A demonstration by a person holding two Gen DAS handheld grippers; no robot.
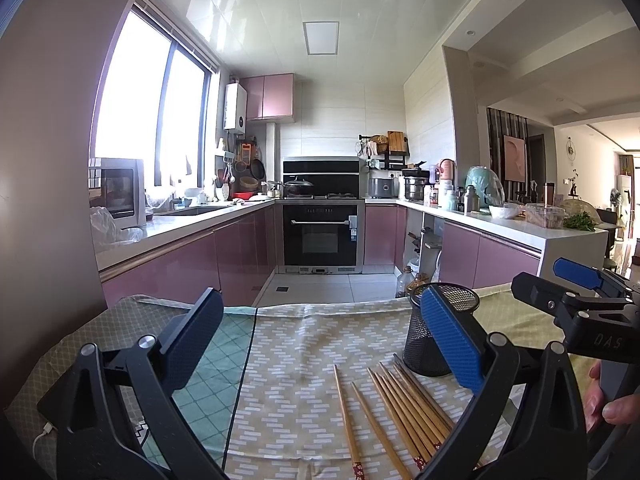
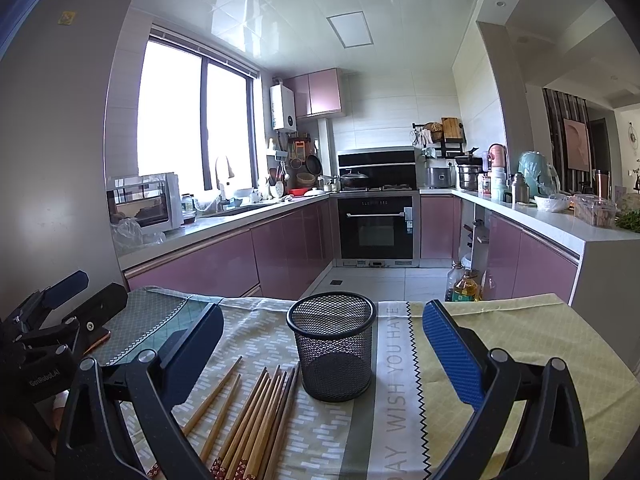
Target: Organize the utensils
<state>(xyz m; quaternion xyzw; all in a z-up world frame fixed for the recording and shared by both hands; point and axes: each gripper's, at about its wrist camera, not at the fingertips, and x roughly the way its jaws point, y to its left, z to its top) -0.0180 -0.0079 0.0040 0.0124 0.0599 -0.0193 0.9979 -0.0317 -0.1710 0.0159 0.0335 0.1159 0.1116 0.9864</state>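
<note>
Several wooden chopsticks (image 1: pixel 404 412) lie loose on the patterned tablecloth, just left of a black mesh cup (image 1: pixel 430 332). In the right wrist view the chopsticks (image 2: pixel 256 416) lie at lower left of the upright, empty cup (image 2: pixel 332 348). My left gripper (image 1: pixel 320 344) is open and empty, above the cloth; its right finger partly hides the cup. My right gripper (image 2: pixel 324 348) is open and empty, its jaws standing either side of the cup. The right gripper also shows in the left wrist view (image 1: pixel 560 280), and the left gripper in the right wrist view (image 2: pixel 86 292).
The table is covered with cloths (image 2: pixel 516 332); its far edge faces a kitchen floor (image 2: pixel 360 284). Oil bottles (image 2: pixel 464 284) stand on the floor beyond the table. Pink cabinets (image 1: pixel 180 264), an oven (image 1: pixel 320 236) and crowded counters (image 2: pixel 560 216) ring the room.
</note>
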